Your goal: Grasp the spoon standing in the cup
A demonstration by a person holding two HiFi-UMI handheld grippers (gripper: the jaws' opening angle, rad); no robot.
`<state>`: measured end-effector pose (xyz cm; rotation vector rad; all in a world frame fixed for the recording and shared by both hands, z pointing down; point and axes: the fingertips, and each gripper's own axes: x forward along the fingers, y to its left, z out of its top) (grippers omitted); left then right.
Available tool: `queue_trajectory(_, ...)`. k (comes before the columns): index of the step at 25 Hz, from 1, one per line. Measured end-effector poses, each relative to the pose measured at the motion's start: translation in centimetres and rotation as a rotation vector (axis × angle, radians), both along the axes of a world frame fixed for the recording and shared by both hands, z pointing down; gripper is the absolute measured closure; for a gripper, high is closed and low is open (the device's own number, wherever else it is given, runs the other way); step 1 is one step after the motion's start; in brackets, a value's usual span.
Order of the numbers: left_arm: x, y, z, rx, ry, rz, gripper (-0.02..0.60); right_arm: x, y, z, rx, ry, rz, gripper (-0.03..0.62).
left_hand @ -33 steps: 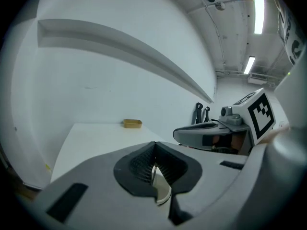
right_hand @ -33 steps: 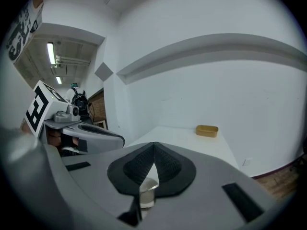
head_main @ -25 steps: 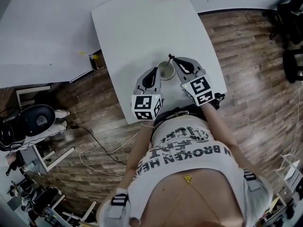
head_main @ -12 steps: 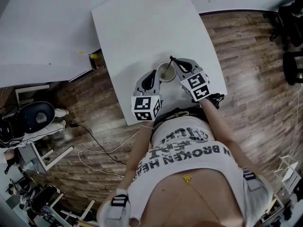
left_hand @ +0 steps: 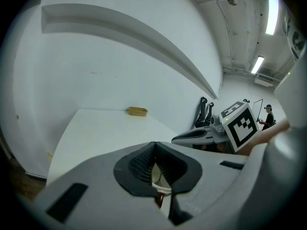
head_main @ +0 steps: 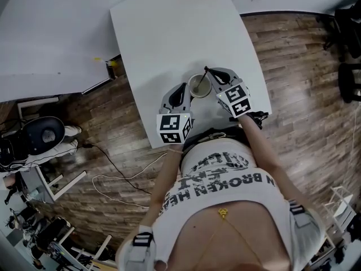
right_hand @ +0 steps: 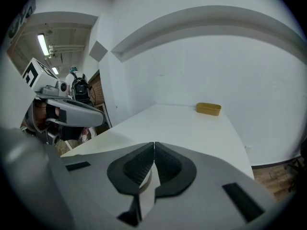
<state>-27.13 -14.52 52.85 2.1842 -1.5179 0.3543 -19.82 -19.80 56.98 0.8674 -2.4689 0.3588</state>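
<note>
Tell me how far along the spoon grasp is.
Done: the right gripper is at the top of the thin dark spoon handle leaning in the round pale cup on the white table. In hand: its jaws are shut there, but a pinch isn't confirmed. Remaining: verify the hold. The left gripper sits shut beside the cup.

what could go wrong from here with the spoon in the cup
1. The right gripper has its jaws together by the top of the spoon; no firm pinch shows, so the spoon may slip free.
2. The right gripper and the left gripper both crowd the cup, so a nudge could tip it.
</note>
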Motion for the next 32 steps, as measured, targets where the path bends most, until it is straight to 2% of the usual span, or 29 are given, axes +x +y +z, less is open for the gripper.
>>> queue_trajectory(3,0.0,0.0,0.2,-0.011,0.004,0.002,0.583,-0.1,-0.3,0.3,-0.023,-0.032,0.000,0.578)
queue_trajectory(5,0.0,0.0,0.3,-0.014,0.004,0.006,0.583,0.0,-0.5,0.5,-0.044,-0.052,0.010,0.509)
queue_trajectory(8,-0.1,0.1,0.3,-0.017,0.009,0.006,0.583,-0.1,-0.9,1.0,-0.074,-0.063,0.008,0.461)
queue_trajectory(13,-0.1,-0.1,0.4,-0.024,0.017,0.009,0.583,-0.7,-1.4,2.2,-0.172,-0.121,0.002,0.437)
queue_trajectory(22,0.1,0.3,0.5,-0.031,0.022,0.026,0.583,-1.2,-1.2,3.9,-0.324,-0.224,0.025,0.455)
queue_trajectory(28,0.3,0.6,0.6,-0.038,0.023,0.033,0.583,-1.1,-1.2,3.4,-0.353,-0.292,0.045,0.528)
queue_trajectory(32,0.3,0.7,0.9,-0.049,0.022,0.031,0.583,-1.0,-1.1,3.3,-0.356,-0.308,0.042,0.536)
